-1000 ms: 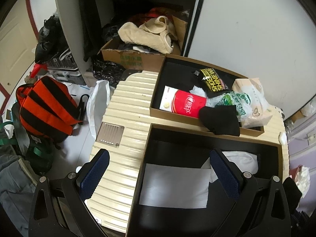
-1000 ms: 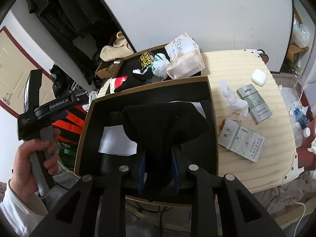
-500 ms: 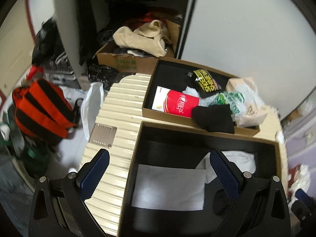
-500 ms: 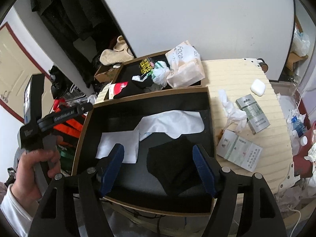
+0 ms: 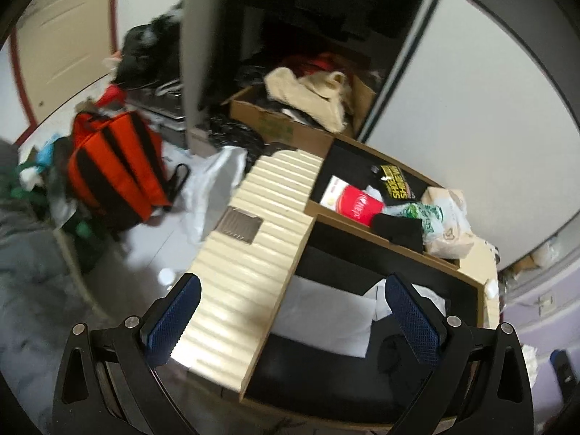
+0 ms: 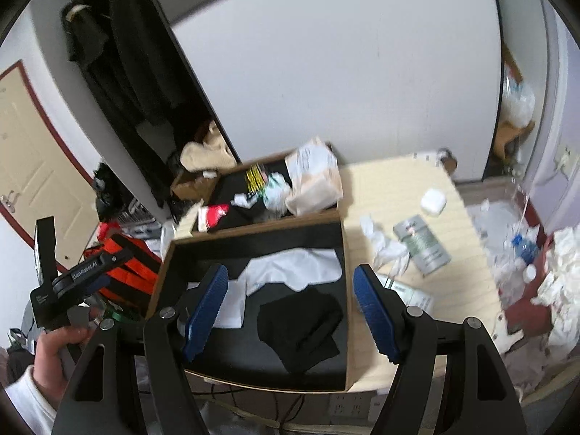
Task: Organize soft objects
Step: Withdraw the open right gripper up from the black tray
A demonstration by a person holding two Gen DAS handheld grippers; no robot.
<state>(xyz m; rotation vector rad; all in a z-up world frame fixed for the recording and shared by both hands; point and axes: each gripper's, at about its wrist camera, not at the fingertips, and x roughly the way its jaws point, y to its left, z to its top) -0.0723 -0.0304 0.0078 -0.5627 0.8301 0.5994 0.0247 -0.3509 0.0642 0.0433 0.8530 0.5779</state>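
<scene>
A: Where does the left wrist view look from?

B: From above, steeply down past its blue-padded fingers (image 5: pixel 411 317), near the open black-lined cardboard box (image 5: pixel 362 384) between them.

A: And the right?

B: Also downward, from the box's (image 6: pixel 348 253) opposite side; the cream ribbed tabletop (image 6: pixel 467 286) lies right of its fingers (image 6: pixel 206 306).

A: What do the views share?

B: That box, and the cluttered box (image 5: pixel 319 195) beyond the fingers (image 6: pixel 268 224).

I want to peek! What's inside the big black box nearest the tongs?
Inside the near black box lie a black cloth and white cloths. Whatever's under them is covered.
</scene>
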